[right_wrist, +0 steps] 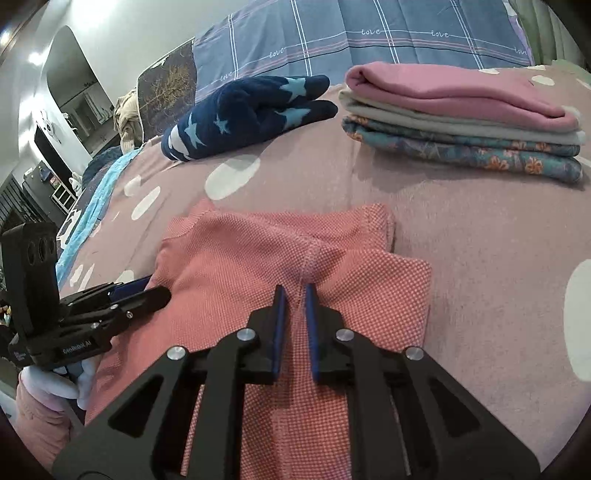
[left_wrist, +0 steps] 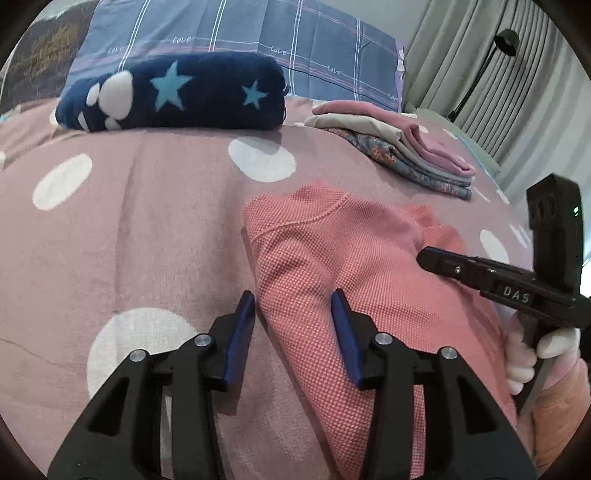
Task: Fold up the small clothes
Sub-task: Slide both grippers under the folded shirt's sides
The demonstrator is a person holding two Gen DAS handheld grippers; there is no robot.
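Coral knit garment lying folded on the bed, on its mauve cover with white spots, near edge toward the cameras, a seam running up the middle and one corner turned over at the far right. Left tongs poised over the garment's left edge, blue pads standing well apart, released, nothing pinched between them; one pad over the cover, the other over the knit. Right tongs low over the garment's centre seam, pads only a narrow slit apart, gripping nothing visible; whether touching the cloth, cannot tell. Seen from the left wrist, right tongs reaching in from the right with tips over the knit, held by a white-gloved hand. Seen from the right wrist, left tongs coming in from the left edge, likewise in a gloved hand. Farther back to the right, a stack of folded clothes: pink on top, beige beneath, floral blue at the bottom. To its left, a navy blanket with stars, rolled. Behind both, a blue plaid pillow printed with "love". Curtains and a black lamp beyond.
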